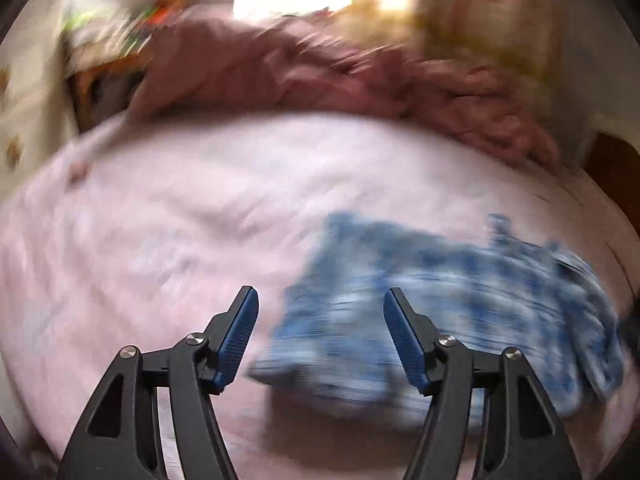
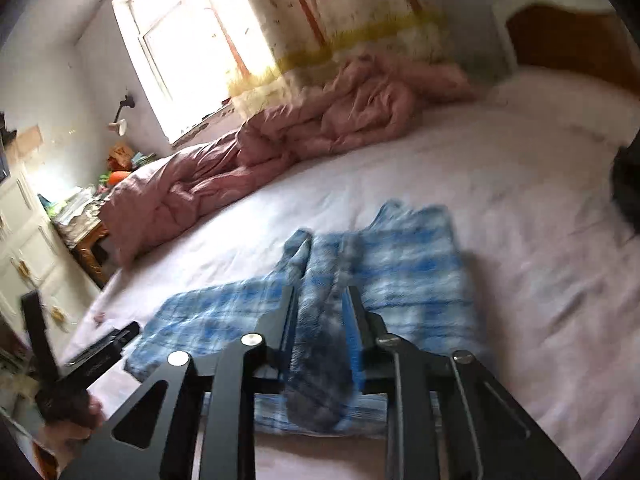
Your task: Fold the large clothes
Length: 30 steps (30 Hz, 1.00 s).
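A blue and white plaid garment [image 2: 400, 276] lies partly folded on the pale pink bed sheet [image 2: 500, 168]. My right gripper [image 2: 322, 300] is shut on a thick bunched fold of the garment, which runs between its fingers toward the camera. In the left wrist view the garment [image 1: 460, 304] is blurred, lying to the right. My left gripper [image 1: 318, 300] is open and empty, above the sheet [image 1: 180, 220] at the garment's left edge. The left gripper also shows at the lower left of the right wrist view [image 2: 100, 348].
A crumpled pink duvet [image 2: 280, 140] lies along the far side of the bed, also in the left wrist view [image 1: 320, 76]. A cluttered wooden side table [image 2: 84, 232] and white cabinet [image 2: 24, 248] stand at left. A wooden headboard [image 2: 572, 40] and a dark object [image 2: 628, 176] are at right.
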Motion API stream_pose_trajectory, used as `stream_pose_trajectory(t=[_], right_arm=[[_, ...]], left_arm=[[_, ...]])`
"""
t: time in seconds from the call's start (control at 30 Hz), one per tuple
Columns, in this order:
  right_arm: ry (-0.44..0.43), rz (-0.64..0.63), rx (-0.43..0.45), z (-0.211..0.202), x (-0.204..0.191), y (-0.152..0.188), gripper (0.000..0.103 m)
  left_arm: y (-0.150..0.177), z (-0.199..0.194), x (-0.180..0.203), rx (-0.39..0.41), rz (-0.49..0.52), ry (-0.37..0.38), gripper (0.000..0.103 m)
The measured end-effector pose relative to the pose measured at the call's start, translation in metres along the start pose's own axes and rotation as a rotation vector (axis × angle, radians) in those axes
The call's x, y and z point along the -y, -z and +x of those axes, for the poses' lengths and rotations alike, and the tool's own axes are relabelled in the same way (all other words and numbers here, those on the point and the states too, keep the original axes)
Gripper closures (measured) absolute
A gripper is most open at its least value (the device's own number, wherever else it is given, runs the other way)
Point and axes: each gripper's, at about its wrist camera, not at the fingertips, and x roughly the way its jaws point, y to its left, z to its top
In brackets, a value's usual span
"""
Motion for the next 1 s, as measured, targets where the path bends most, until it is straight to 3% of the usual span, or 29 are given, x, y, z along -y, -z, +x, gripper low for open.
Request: stream_pose_trajectory(t=[0.03, 0.13, 0.17, 0.33, 0.37, 0.47, 0.53, 0.6, 0.67, 0.73, 0.9, 1.0], right_arm=[[-0.003, -0.003, -0.035, 0.01, -0.001, 0.004, 0.083], [-0.017, 0.006, -0.141, 0.041, -0.002, 0.024, 0.084], [-0.011, 0.008, -0.152, 0.046, -0.001, 0.029, 0.084], [0.0, 0.024, -0.14, 0.054, -0.003, 0.042, 0.084], [0.009, 0.001, -0.143, 0.056, -0.005, 0.043, 0.084], [0.015, -0.064, -0.151, 0.048, -0.013, 0.043, 0.084], [-0.011, -0.062, -0.148, 0.034, -0.011, 0.04, 0.084], [-0.036, -0.055, -0.135, 0.021, -0.012, 0.032, 0.084], [-0.049, -0.074, -0.122, 0.002, -0.01, 0.026, 0.084], [-0.045, -0.097, -0.11, -0.014, -0.008, 0.022, 0.084], [0.043, -0.169, -0.02, -0.06, 0.01, 0.008, 0.084], [0.157, -0.193, 0.037, -0.078, 0.031, 0.002, 0.084]], left_arm=[[0.0, 0.011, -0.011, -0.034, -0.052, -0.021, 0.038], [0.008, 0.039, -0.036, -0.171, -0.221, 0.117, 0.038], [0.009, 0.039, -0.039, -0.165, -0.242, 0.131, 0.038], [0.019, 0.039, -0.026, -0.173, -0.205, 0.223, 0.039], [0.021, 0.036, -0.022, -0.169, -0.195, 0.233, 0.047], [0.028, 0.034, -0.012, -0.144, -0.187, 0.273, 0.077], [0.027, 0.028, -0.009, -0.1, -0.186, 0.28, 0.084], [0.021, 0.009, -0.001, -0.015, -0.153, 0.273, 0.086], [0.015, -0.02, 0.016, 0.104, -0.059, 0.277, 0.086], [0.009, -0.048, 0.035, 0.18, 0.006, 0.335, 0.086], [-0.004, -0.1, 0.105, 0.242, 0.136, 0.464, 0.086], [-0.006, -0.114, 0.147, 0.242, 0.178, 0.529, 0.086]])
